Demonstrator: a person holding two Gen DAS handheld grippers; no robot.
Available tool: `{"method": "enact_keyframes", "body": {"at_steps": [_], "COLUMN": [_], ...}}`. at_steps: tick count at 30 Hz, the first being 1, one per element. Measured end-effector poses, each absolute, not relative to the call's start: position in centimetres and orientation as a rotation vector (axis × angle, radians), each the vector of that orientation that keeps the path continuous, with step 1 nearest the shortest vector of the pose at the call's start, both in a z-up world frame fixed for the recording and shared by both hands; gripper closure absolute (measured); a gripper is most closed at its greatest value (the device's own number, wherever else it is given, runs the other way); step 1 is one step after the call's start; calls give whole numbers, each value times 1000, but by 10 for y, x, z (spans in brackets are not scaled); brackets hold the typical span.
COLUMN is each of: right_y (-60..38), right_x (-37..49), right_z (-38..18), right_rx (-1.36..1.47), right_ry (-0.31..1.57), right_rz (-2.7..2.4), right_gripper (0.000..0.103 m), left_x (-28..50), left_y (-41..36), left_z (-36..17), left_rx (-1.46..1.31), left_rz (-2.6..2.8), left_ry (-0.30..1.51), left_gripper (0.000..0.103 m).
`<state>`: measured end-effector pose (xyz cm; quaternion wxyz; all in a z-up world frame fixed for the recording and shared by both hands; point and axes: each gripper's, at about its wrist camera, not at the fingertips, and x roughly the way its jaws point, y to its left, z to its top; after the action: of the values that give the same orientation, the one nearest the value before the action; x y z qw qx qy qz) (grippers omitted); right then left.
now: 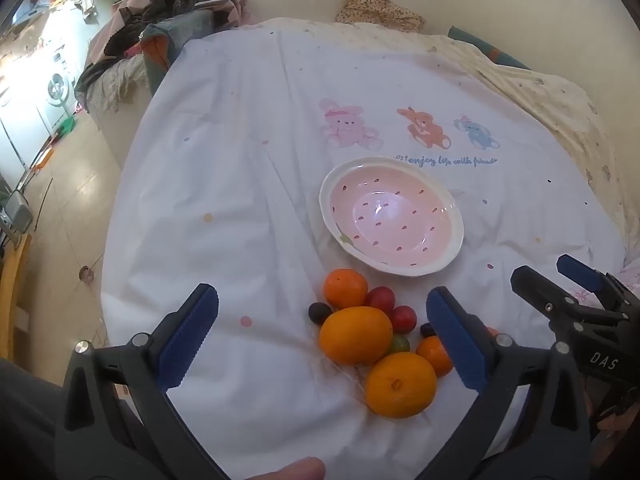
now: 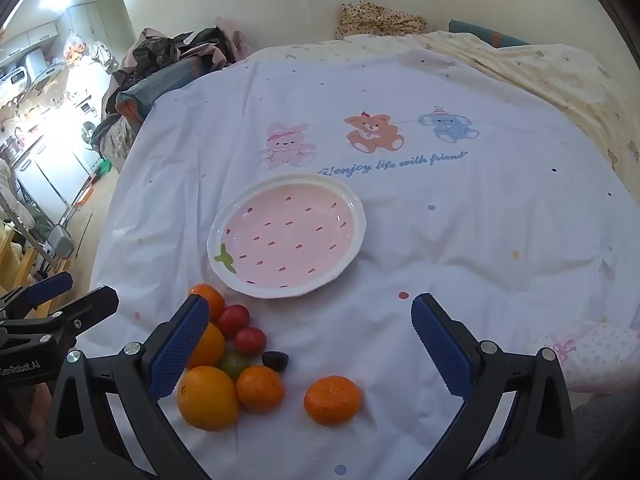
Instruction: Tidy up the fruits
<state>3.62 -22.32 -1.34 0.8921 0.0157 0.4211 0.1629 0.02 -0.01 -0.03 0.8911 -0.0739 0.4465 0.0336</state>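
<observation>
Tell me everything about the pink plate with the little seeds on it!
The pink strawberry-patterned dish is shallow, glossy like ceramic, with a wavy white rim, small dark red seed marks and a green leaf painted at one edge. It holds nothing and sits flat on the white cartoon-animal cloth, just beyond the fruit pile, touching none of it.

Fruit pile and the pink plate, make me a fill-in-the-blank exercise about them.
1. The pink plate holds ____ fruit.
2. The green grape lies in the fruit pile on the ____ bedsheet.
3. The left claw and right claw are both ____.
4. One mandarin sits ____ from the pile.

Missing words: no; white; open; apart
</observation>
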Motion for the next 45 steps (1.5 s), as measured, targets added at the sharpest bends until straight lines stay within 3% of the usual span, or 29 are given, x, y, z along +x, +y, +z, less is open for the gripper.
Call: {"method": "enact_keyframes", "body": {"at_steps": [45], "right_y": [-225], "right_x": [35], "right_z": [-13], "right_rx": [12], "right_ry": [866], "right_rz": [325], "right_gripper": [0], "left_x": [-4], "left_y": [-1], "left_z": [7], "left_rx": [-151], "left_rz": [72], "left_ry": [901], "left_gripper": [0]}}
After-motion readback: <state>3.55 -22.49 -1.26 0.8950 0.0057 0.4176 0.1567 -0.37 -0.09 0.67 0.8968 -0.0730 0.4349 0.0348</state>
